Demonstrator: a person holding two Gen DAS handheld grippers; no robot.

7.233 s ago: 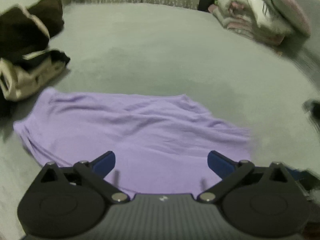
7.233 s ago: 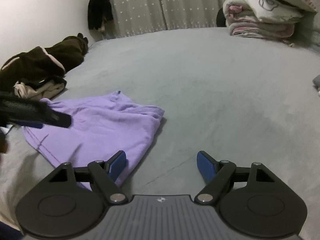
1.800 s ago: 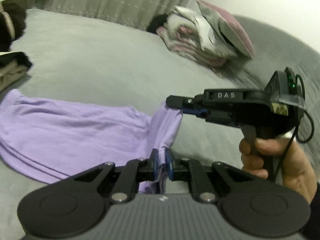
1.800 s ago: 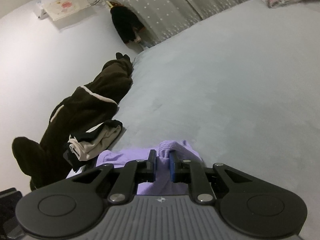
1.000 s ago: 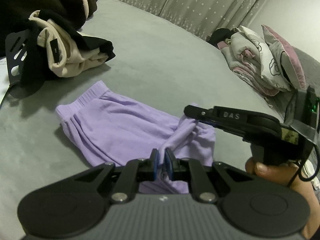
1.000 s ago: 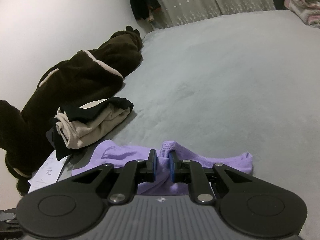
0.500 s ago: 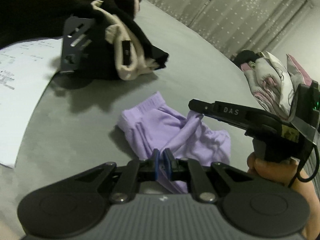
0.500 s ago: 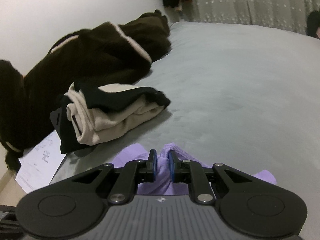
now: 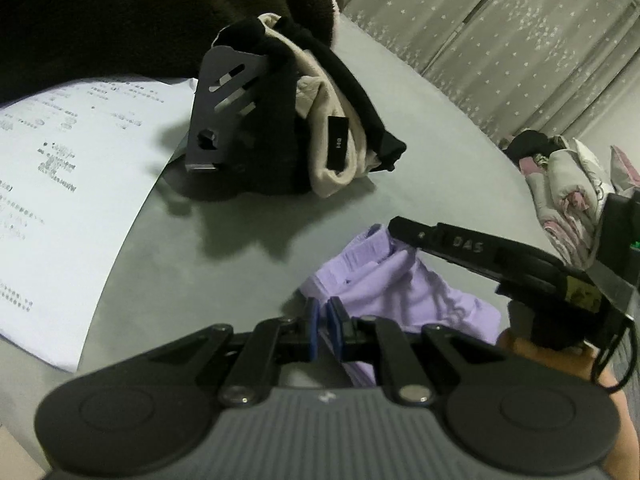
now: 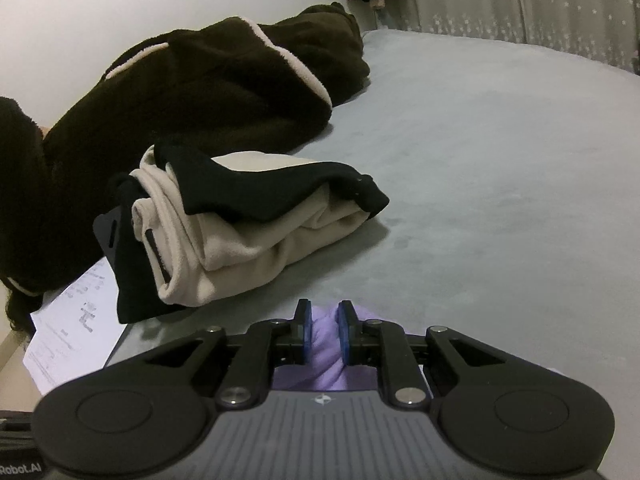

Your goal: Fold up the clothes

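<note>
The purple garment (image 9: 400, 292) lies bunched and folded small on the grey bed (image 10: 500, 160), just short of a folded pile. My left gripper (image 9: 324, 316) sits at its near left edge. Its jaws are opening, with a thin gap between the blue pads and the cloth just beside the right pad. My right gripper (image 10: 325, 320) is also opening. A ridge of the purple garment (image 10: 326, 336) stands loosely between its pads. In the left wrist view the right gripper (image 9: 404, 228) reaches in from the right, tip over the cloth's far edge, held by a hand (image 9: 520, 344).
A folded beige and black garment (image 10: 256, 232) lies directly beyond the purple one, resting against a black metal bracket (image 9: 224, 112). A dark brown fleece (image 10: 200, 80) lies behind it. A printed paper sheet (image 9: 60, 180) lies at the left. Stacked bedding (image 9: 568, 208) sits far right.
Both grippers carried the purple cloth leftward toward the folded beige pile, leaving it folded smaller. Both pairs of jaws have parted, the right more than the left.
</note>
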